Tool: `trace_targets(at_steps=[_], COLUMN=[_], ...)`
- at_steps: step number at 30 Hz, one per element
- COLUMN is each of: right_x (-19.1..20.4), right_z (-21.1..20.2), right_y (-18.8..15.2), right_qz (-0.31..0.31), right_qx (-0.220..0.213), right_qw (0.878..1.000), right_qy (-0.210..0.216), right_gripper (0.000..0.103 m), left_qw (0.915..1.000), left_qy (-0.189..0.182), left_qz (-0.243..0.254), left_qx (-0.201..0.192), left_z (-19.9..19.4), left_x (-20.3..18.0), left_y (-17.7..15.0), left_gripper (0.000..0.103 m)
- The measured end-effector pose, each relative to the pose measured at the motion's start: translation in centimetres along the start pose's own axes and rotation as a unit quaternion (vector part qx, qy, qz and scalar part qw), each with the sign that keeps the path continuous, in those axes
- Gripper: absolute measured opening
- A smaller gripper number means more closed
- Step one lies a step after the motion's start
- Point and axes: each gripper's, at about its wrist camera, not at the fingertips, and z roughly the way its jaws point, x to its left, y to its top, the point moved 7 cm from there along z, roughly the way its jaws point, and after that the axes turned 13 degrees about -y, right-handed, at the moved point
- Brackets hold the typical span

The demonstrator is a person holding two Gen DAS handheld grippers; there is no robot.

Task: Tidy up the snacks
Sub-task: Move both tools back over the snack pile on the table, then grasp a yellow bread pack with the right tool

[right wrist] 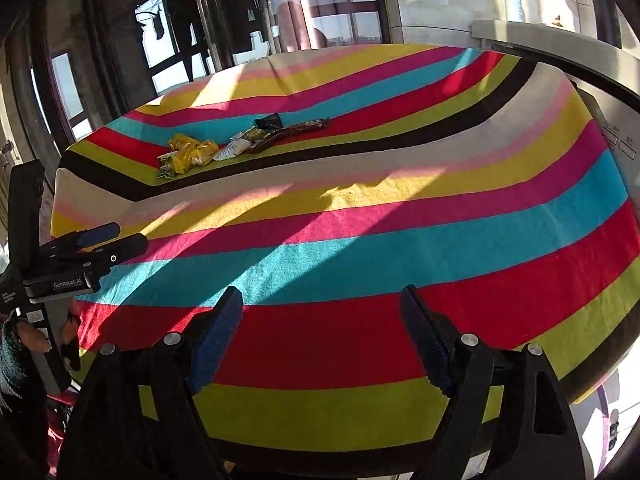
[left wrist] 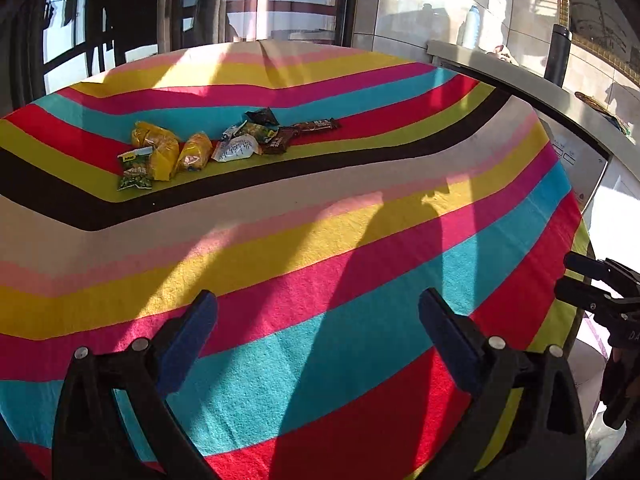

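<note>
The left gripper (right wrist: 102,240), seen in the right wrist view, bore a small label reading "GenRobot.AI" on its body. In the left wrist view, the right gripper (left wrist: 580,276) showed the letters "DA", cut off at the frame edge. Print on the snack wrappers (left wrist: 224,144) was too small to read.

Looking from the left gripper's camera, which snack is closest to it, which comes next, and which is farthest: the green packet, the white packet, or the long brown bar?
1. Green packet, nearest, at the left end of the pile.
2. White packet, in the middle.
3. Long brown bar, farthest, at the right end.

The left gripper is open above the striped cloth.
</note>
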Motion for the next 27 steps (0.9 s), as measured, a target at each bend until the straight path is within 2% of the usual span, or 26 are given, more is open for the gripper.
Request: trace_targets(at_steps=[6,10,12,15,19,23,27], right_x=[8.8,13.1,15.1,17.9,21.7,24.7,27.2], right_z=[5.1,8.3,10.1,12.6,16.0,19.4,22.5], right_y=[4.2,7.0,8.8,11.5,14.8,17.6,19.2], right_qz=[-0.047,-0.06,-0.061,-0.057,-0.057,-0.046,-0.057], right_qx=[0.02,0.028,0.031,0.037,0.038,0.048,0.058], right_qw=[0.997,0.995,0.994,0.993,0.993,0.994,0.995], right_qy=[0.058,0.078,0.082,0.092,0.098,0.089,0.06], right_gripper=[0.079,0.078,0.071,0.063,0.054,0.05,0.047], left_qw=[0.9935,0.9865,0.9842,0.9821,0.9752,0.9748,0.9751], left_qy=[0.092,0.14,0.151,0.137,0.135,0.125,0.118], left_qz=[-0.065,-0.083,-0.089,-0.126,-0.174,-0.184,-0.188], left_qx=[0.013,0.02,0.022,0.028,0.024,0.014,0.01], left_z=[-1.0,-1.7,-1.9,-2.0,-2.4,-2.6,-2.6], left_x=[10.3,14.3,15.3,16.1,17.1,17.1,17.1], left_y=[0.8,0.4,-0.2,-1.0,-1.9,-1.9,-1.9], left_gripper=[0.1,0.1,0.1,0.1,0.1,0.101,0.101])
